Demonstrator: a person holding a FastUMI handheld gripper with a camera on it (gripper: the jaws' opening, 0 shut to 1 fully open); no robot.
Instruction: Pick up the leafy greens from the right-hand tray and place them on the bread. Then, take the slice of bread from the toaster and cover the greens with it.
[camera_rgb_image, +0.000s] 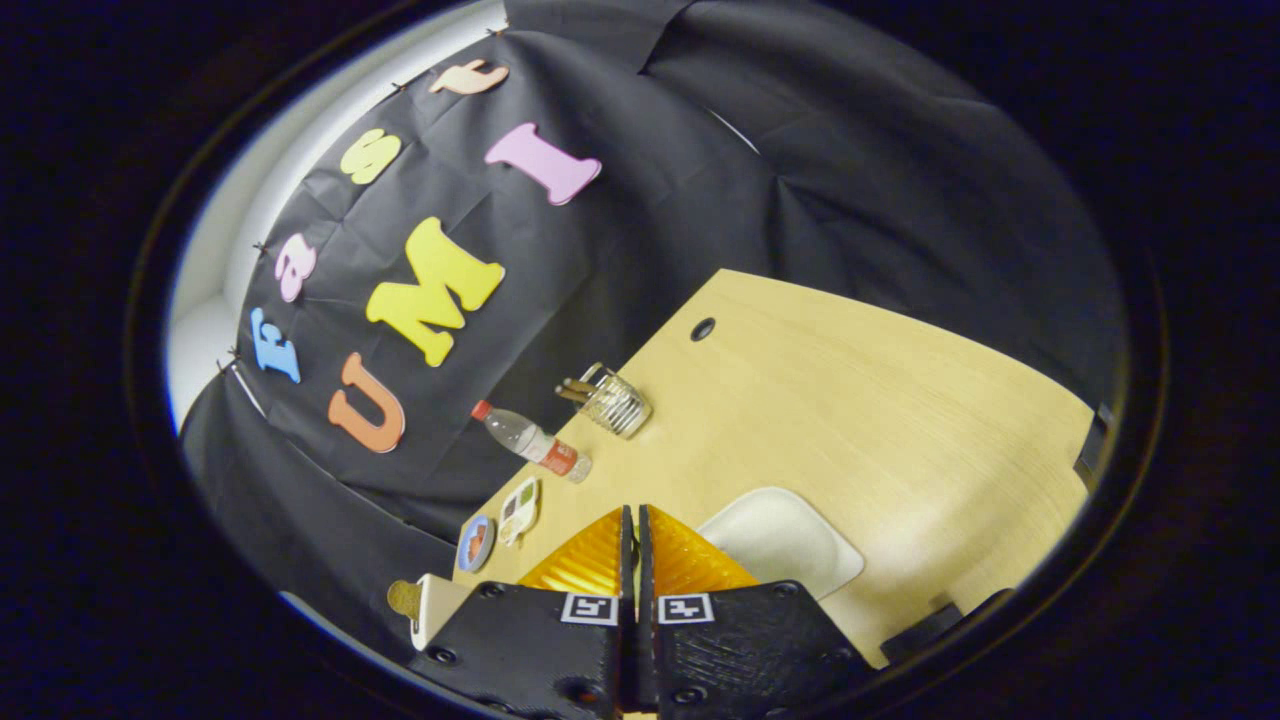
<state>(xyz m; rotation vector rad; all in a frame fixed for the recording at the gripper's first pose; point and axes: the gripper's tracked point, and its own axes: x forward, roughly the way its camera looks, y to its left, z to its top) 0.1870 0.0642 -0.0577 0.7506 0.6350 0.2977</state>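
Note:
My gripper (634, 515) is held tilted above the wooden table (860, 400), and its two orange fingers (590, 555) are pressed together with nothing visible between them. A white tray (790, 545) lies on the table just to the right of the fingers, and its visible part is bare. To the left of the fingers, at the table's edge, stands a white toaster (437, 608) with a brown slice of bread (404, 598) sticking out of it.
Beyond the fingers a plastic water bottle (530, 440) with a red cap and a wire-glass holder (615, 402) with sticks stand by the table's far edge. A small round dish (475, 543) and a printed card (519, 509) are near the toaster. A cable hole (702, 329) marks the tabletop.

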